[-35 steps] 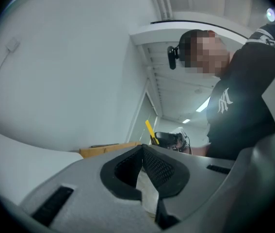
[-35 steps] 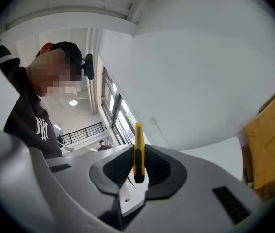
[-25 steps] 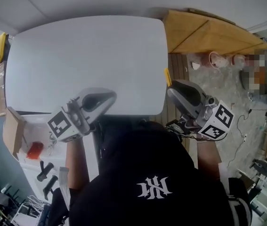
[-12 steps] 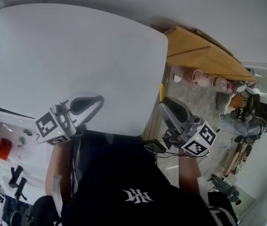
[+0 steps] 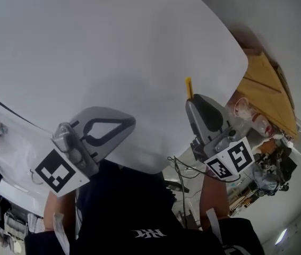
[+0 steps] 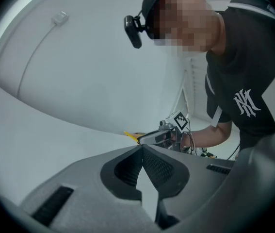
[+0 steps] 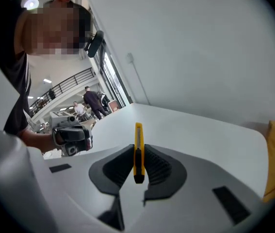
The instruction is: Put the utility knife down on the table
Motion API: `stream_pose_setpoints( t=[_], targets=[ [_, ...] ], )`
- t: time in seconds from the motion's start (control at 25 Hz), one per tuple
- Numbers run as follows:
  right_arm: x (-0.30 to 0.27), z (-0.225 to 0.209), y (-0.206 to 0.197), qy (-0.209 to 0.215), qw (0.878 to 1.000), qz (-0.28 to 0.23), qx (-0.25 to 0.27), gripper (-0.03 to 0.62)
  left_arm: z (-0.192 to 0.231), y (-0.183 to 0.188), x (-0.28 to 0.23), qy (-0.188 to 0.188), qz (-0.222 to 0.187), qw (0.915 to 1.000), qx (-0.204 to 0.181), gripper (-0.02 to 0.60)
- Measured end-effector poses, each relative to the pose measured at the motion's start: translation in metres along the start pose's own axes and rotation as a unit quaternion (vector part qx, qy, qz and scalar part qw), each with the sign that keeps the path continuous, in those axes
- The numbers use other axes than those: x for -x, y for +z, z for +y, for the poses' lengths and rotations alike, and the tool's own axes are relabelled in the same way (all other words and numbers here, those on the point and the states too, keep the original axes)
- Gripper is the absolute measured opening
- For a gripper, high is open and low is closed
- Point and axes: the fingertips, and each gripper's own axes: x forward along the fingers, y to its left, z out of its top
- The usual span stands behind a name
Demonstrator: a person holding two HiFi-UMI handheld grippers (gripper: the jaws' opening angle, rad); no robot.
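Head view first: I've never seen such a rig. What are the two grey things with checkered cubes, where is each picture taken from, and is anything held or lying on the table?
There is no robot: a person holds two hand-held two-jaw grippers, and the marker cubes belong to them. The head view looks down from a camera on the person's head; each gripper view looks along its own jaws. The right gripper is shut on a yellow utility knife, near the edge of the white table. The left gripper is shut, empty. Nothing lies on the table that I can see.
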Motion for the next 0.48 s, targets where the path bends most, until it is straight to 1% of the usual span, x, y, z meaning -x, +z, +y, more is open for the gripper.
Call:
stream_pose_setpoints(
  t=[0.16, 0.28, 0.36, 0.48],
  targets=[
    [-0.036, -0.005, -0.023, 0.003, 0.998, 0.053, 0.032, 0.054, 0.020, -0.015, -0.014, 0.022, 0.025, 0.9994, -0.010, 0.005],
    [-0.054, -0.004, -0.038, -0.003, 0.994, 0.091, 0.053, 0.054, 0.033, -0.024, -0.022, 0.039, 0.053, 0.9975, -0.028, 0.005],
    [-0.064, -0.001, -0.047, -0.012, 0.990, 0.116, 0.074, 0.054, 0.037, -0.031, -0.023, 0.044, 0.069, 0.9961, -0.034, 0.005],
    [-0.070, 0.000, -0.059, -0.023, 0.985, 0.147, 0.089, 0.054, 0.039, -0.036, -0.024, 0.045, 0.076, 0.9955, -0.035, 0.005]
  ],
)
